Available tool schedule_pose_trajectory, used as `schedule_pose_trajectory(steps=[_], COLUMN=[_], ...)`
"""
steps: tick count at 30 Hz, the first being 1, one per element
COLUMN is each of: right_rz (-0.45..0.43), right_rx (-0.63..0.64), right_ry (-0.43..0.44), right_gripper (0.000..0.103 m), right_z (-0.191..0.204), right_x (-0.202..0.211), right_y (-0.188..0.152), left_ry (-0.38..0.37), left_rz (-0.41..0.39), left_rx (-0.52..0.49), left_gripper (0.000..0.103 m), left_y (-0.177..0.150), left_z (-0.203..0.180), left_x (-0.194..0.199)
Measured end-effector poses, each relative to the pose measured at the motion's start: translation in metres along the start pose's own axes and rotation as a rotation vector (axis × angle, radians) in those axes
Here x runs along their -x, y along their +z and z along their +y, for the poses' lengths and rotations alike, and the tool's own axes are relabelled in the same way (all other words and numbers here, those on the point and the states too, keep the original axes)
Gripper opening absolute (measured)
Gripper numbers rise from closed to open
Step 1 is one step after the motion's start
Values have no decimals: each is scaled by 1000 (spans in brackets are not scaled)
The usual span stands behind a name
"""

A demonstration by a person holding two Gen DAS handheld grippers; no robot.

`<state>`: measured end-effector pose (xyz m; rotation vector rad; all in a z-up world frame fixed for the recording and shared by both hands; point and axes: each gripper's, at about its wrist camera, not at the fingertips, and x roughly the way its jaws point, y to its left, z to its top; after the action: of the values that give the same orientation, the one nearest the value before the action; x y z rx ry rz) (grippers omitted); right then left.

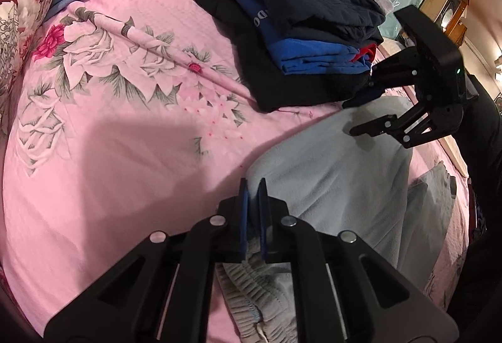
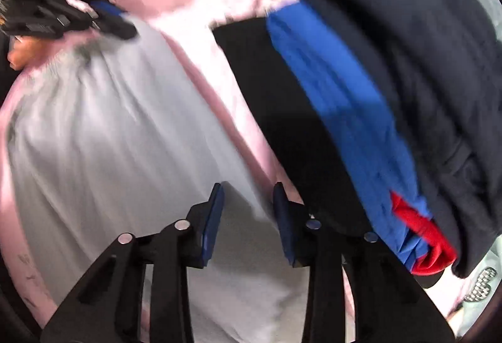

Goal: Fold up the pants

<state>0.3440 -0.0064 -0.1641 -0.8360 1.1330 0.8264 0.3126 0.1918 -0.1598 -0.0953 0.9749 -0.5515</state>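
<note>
Right next to the stack of folded clothes on the pink bedsheet is where the grey pants are lying, on the near side of the pile, with only a thin strip of sheet showing between them. Their long axis runs from the elastic waistband, which sits by the left gripper, away toward the far end by the right gripper, so basically parallel to the near edge of the stack. They already look folded lengthwise to me, one leg on the other, though that's my read rather than a sure thing. The left gripper has its blue pads nearly together with grey fabric bunched between them just beyond the waistband, so it looks pinched onto the pants. The right one, seen from its own camera, has its jaws clearly apart with nothing in them, hanging just over the cloth at the end nearest the stack. Since that end lies right under the open jaws, I'd guess the next grab is there, bringing that end back toward the waistband. Right-side view is pretty blurry, so take the details with salt.
</note>
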Motion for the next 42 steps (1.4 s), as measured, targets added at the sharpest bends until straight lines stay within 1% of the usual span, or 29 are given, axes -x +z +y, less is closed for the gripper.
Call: schedule_pose_trajectory(steps=[1,3,7,8,10,12,14,18,22,24,26,27,28,30,31,33,35,37,40,42], right_rz=[-4,-32,-88,-94,-85,-80,-87,-115,-158,-171,-166,-163,-158,-146,-137,-122,-114,-114,-117,-118], right_rx=[-11,-4,-25,-41,-67,-76,-92,-85,-69,-75,-92,-98,-109,-133,-147,-186,-207,-233,-265,-264], right_ry=[17,-34,-129,-134,-117,-108,-105,-102,-88,-76,-59,-54,-39,-16,-3,22,41,23,32,33], right_gripper=[0,1,1,1,1,1,1,1,1,2,2,2,2,2,2,2,2,2,2,2], right_z=[0,1,0,-3,-7,-8,-7,2,46,73,107,126,150,186,205,227,238,241,239,240], right_x=[1,8,21,21,13,6,9,35,77,94,107,110,107,102,96,81,68,61,56,56], right_y=[1,0,4,5,7,8,6,4,-21,-38,-65,-72,-80,-92,-92,-99,-92,-92,-91,-91], left_ry=[0,2,35,45,56,70,78,91,105,109,106,110,113,114,115,125,130,136,141,141], left_rz=[1,2,-22,-28,-32,-18,-14,-29,-61,-81,-94,-96,-96,-83,-71,-34,-1,5,9,17], left_rx=[2,7,11,17,25,19,11,1,-49,-61,-74,-86,-94,-103,-100,-86,-66,-66,-76,-78], left_gripper=[6,5,5,5,5,5,5,5,5,5,5,5,5,5,5,5,5,5,5,5], left_y=[0,-2,4,8,13,15,16,16,8,-5,-25,-37,-51,-82,-95,-120,-135,-139,-142,-143], left_z=[0,0,-1,0,1,1,-1,-11,-40,-55,-71,-78,-83,-96,-100,-103,-99,-100,-100,-100], left_x=[-1,-1,0,-1,-4,-12,-14,2,35,55,73,81,89,99,102,101,96,94,93,93])
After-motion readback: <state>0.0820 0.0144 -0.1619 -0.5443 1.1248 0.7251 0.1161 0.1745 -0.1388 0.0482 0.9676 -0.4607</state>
